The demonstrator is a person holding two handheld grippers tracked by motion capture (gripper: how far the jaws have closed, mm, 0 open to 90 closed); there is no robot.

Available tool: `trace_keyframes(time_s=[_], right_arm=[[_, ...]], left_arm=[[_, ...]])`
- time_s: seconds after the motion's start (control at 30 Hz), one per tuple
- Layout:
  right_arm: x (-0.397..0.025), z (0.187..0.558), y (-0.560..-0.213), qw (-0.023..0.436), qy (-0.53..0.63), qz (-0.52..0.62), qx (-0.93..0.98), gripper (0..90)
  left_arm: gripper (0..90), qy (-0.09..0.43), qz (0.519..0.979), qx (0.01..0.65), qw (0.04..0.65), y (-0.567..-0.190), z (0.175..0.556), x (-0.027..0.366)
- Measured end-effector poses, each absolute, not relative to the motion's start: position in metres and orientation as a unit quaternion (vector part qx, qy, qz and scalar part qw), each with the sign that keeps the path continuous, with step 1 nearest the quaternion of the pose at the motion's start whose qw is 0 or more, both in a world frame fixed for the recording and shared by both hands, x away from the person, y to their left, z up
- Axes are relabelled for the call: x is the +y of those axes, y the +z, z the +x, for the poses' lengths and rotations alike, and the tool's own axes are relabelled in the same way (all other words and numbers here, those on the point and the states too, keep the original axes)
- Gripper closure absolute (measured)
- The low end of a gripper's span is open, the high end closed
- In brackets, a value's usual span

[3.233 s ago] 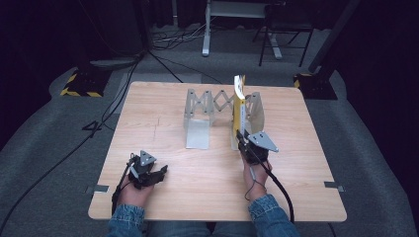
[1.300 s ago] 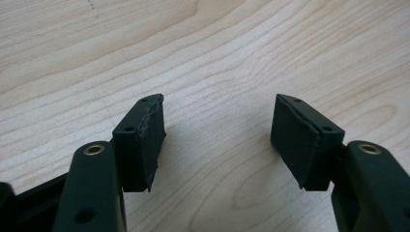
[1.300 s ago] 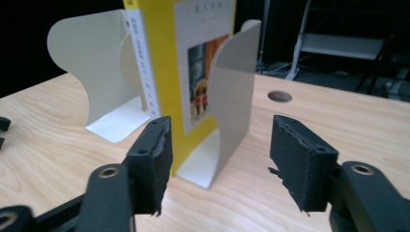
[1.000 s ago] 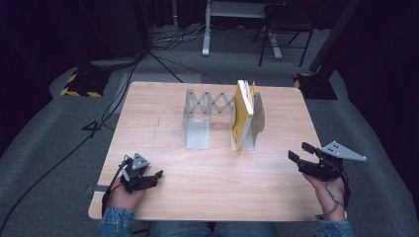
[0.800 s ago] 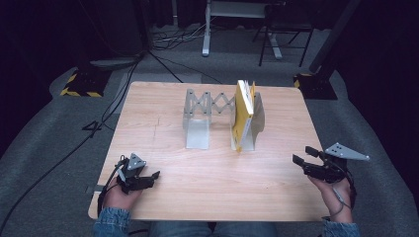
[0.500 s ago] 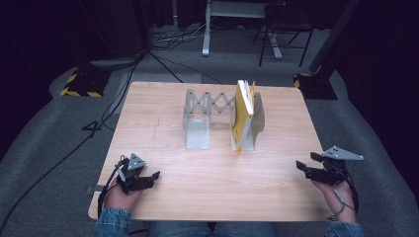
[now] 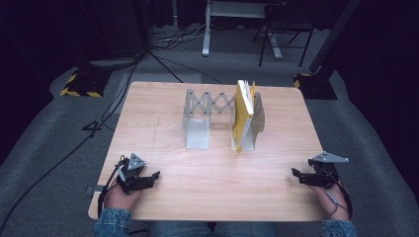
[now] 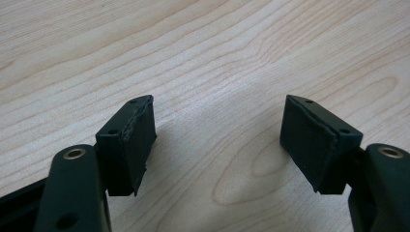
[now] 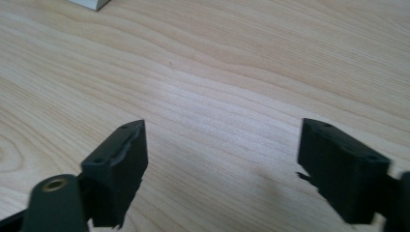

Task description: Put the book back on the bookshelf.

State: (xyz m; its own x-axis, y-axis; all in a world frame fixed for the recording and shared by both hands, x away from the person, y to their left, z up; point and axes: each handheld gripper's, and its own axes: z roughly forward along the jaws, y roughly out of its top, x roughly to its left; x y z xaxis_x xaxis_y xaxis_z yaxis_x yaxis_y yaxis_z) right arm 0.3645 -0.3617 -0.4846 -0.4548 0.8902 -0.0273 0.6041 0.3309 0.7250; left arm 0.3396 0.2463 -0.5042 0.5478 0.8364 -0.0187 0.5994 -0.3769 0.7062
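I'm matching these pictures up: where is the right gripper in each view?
High view: right gripper at the near right edge of the table, jaws open.
Right gripper view: its jaws rise from the bottom, spread apart.
Left gripper view: the jaws here belong to the left gripper.
Shared landmark: that table's wood grain.

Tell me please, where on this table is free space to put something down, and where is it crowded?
The wooden table is bare along its front, between the left gripper and the right gripper. The left strip, beside the grey expanding rack, is bare too. It is crowded at the back centre, where the yellow book stands upright at the rack's right end.
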Motion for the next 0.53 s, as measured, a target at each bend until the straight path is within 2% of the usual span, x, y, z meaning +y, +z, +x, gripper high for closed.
trace_keyframes(time_s=[0.13,0.2,0.23,0.53], right_arm=[[-0.360,0.366,-0.494,0.234,0.319,0.464,0.793,13.2],[-0.360,0.367,-0.502,0.230,0.322,0.467,0.791,10.4],[-0.360,0.369,-0.505,0.206,0.341,0.473,0.786,8.4],[-0.361,0.368,-0.505,0.209,0.334,0.478,0.785,6.8]], left_arm=[[28.3,0.175,0.810,0.444,0.341,-0.504,0.340,0.246],[28.2,0.175,0.810,0.444,0.341,-0.504,0.340,0.246],[28.0,0.175,0.810,0.445,0.340,-0.504,0.340,0.246],[27.8,0.175,0.809,0.445,0.341,-0.505,0.340,0.245]])
